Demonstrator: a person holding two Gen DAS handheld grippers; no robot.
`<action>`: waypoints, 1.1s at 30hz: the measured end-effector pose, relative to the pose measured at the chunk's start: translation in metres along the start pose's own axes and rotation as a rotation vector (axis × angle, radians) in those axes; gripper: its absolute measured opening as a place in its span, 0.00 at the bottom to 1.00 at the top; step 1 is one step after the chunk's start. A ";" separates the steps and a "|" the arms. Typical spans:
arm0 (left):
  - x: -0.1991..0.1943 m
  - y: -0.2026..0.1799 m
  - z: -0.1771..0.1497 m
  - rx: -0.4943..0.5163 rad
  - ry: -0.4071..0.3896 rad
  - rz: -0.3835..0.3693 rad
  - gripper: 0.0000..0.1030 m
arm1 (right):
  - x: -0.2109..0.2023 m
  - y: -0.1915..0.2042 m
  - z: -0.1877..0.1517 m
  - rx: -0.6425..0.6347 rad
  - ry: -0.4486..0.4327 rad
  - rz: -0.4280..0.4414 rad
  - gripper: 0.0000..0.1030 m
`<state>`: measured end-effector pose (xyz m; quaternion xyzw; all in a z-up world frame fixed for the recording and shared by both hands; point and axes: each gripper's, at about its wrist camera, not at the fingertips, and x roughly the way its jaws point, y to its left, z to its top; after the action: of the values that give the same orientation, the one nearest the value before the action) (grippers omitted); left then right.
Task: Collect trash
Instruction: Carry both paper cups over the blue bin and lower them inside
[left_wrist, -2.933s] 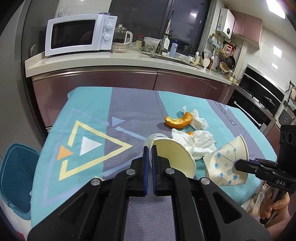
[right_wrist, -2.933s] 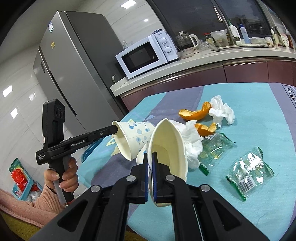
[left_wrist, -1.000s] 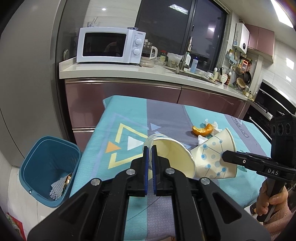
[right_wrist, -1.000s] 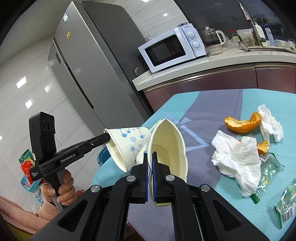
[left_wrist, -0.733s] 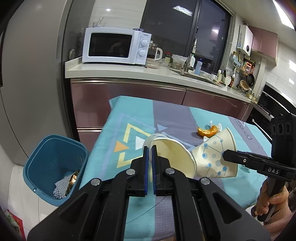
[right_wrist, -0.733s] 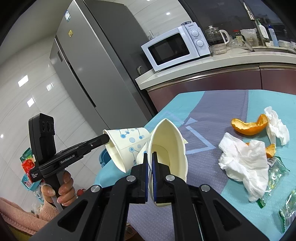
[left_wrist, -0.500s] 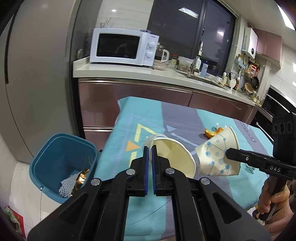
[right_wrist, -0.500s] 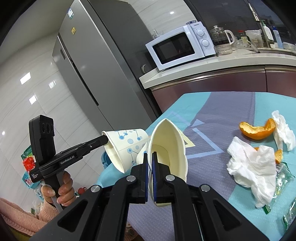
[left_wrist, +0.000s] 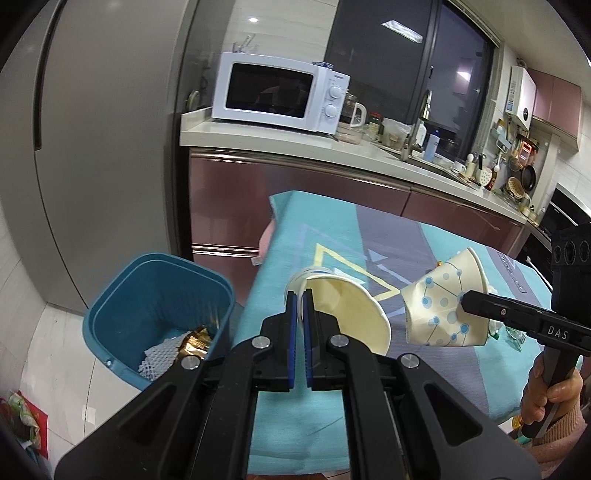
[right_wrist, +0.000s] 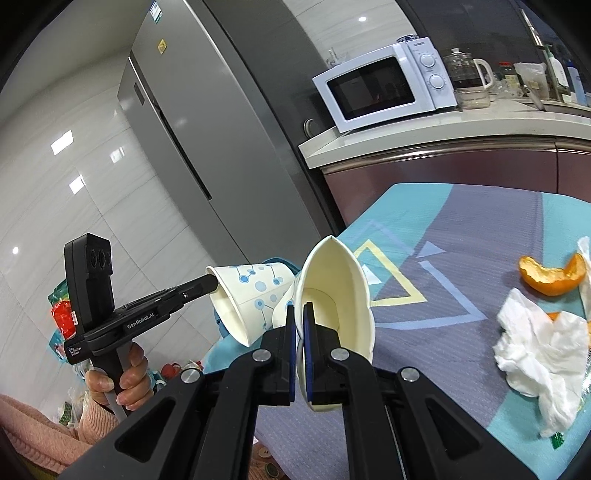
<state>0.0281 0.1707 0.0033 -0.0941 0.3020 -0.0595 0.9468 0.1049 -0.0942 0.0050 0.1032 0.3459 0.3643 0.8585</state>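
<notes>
Nearing the blue bin (left_wrist: 110, 317) now, 2 pinched cups (left_wrist: 347, 314) aloft.

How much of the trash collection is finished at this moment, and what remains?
Done: the bin already holds some trash. In hand: the left tongs and the right tongs each pinch a paper cup, left cup and right cup, beside the table, not yet over the bin. Left: peel, tissue and a wrapper lie on the table.

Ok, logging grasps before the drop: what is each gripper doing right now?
Left gripper: shut on a paper cup, pinching its rim.
Right gripper: shut on a second paper cup, also by the rim.
</notes>
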 end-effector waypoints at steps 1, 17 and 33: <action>-0.001 0.002 0.000 -0.002 -0.003 0.006 0.04 | 0.003 0.002 0.001 -0.004 0.004 0.004 0.03; -0.019 0.052 0.002 -0.079 -0.032 0.108 0.04 | 0.042 0.020 0.015 -0.029 0.051 0.069 0.03; -0.016 0.089 -0.001 -0.132 -0.024 0.188 0.04 | 0.084 0.045 0.032 -0.082 0.106 0.135 0.03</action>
<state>0.0193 0.2599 -0.0079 -0.1282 0.3014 0.0506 0.9435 0.1426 -0.0012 0.0046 0.0714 0.3680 0.4402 0.8159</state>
